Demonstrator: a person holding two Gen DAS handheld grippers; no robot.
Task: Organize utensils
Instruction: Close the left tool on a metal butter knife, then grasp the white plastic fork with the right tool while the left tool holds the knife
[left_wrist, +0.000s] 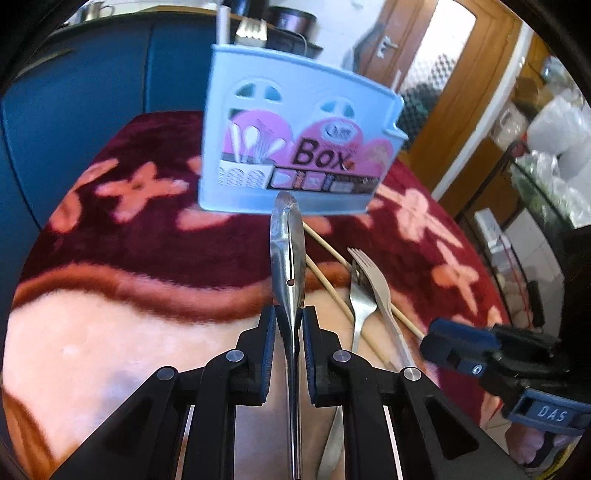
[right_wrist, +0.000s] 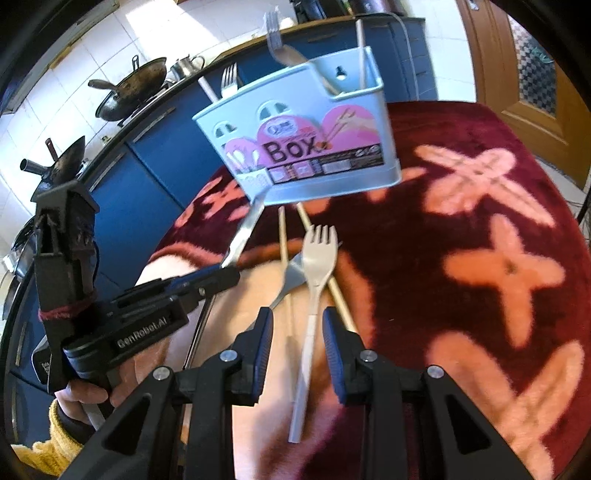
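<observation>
Steel spoon pinched edge-on between the pads of the left gripper, raised over the blanket, tip toward the blue utensil box. Right gripper jaws part-spread, gripping nothing, straddling a grey plastic fork lying on the blanket across chopsticks and a steel fork

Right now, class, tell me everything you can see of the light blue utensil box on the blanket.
The utensil box looks like pale blue plastic, upright on the red flowered blanket. Its front has arched window cut-outs and a pink label reading "Box". At least two compartments show; the back wall has a hanging hole. Metal forks and a pale stick stand inside. Chopsticks on the blanket reach its base. No gripper touches it.
</observation>
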